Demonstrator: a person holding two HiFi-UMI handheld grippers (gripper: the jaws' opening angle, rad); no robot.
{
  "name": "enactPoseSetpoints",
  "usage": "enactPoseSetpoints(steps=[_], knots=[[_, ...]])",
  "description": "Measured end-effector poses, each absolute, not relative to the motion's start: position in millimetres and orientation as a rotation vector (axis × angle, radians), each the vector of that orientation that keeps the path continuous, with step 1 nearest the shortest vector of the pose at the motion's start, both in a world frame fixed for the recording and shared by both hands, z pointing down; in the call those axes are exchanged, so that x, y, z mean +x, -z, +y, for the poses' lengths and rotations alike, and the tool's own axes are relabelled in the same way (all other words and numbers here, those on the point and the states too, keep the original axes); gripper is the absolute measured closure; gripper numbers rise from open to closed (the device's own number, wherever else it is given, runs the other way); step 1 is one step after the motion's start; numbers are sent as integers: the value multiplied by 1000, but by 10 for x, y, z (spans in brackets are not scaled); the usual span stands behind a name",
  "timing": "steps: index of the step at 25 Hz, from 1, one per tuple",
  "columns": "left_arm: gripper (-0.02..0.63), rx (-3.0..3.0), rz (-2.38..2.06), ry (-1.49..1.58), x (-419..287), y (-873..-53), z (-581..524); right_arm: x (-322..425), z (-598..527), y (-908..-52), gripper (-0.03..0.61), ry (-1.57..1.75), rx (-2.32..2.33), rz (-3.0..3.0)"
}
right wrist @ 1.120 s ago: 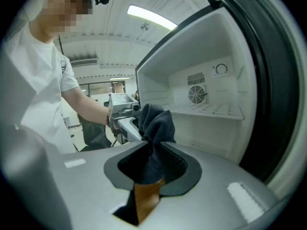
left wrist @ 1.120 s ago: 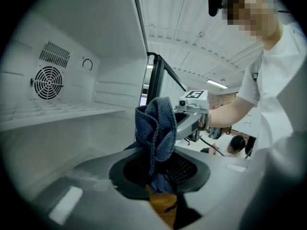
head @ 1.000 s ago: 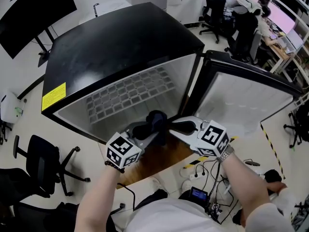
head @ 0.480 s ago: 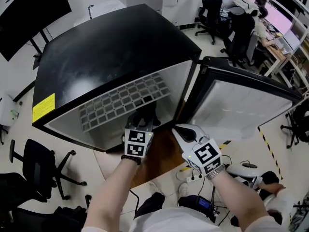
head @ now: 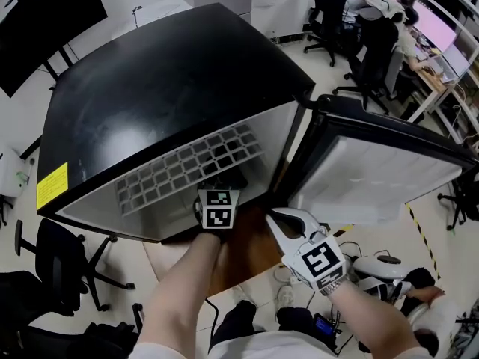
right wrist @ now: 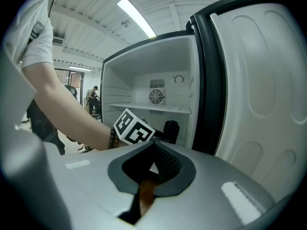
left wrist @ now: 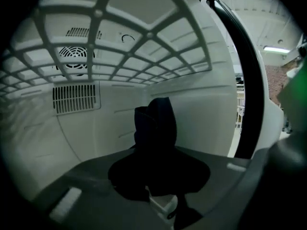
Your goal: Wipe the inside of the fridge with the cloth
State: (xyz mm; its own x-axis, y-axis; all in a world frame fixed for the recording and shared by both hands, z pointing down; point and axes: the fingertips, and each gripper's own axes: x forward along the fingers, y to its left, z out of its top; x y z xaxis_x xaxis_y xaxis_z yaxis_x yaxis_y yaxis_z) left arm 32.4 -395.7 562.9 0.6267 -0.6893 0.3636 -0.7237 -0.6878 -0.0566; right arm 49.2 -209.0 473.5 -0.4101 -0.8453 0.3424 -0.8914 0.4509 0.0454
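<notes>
White fridge walls (left wrist: 96, 143) surround your left tool (head: 221, 187), clamped on the dark cloth (left wrist: 156, 128) under the wire shelf (left wrist: 144, 47) (right tool (right wrist: 152, 169) sits outside, pinched shut on nothing), so press flat and sweep in overlapping strokes.

In the head view, left gripper (left wrist: 159, 174) jaws and cloth (left wrist: 156, 123) hidden behind its marker cube (head: 218, 208), fridge door (right wrist: 259, 80) cut off by the right gripper view's edge, seated people (head: 367, 13) too small to make out
</notes>
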Motion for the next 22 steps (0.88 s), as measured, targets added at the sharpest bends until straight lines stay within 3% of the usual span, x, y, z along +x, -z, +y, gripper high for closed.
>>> enactPoseSetpoints(steps=[22], knots=[[517, 2743, -1105, -555, 848, -5817, -4135, 866, -1695, -4814, 578, -212, 1474, -2390]])
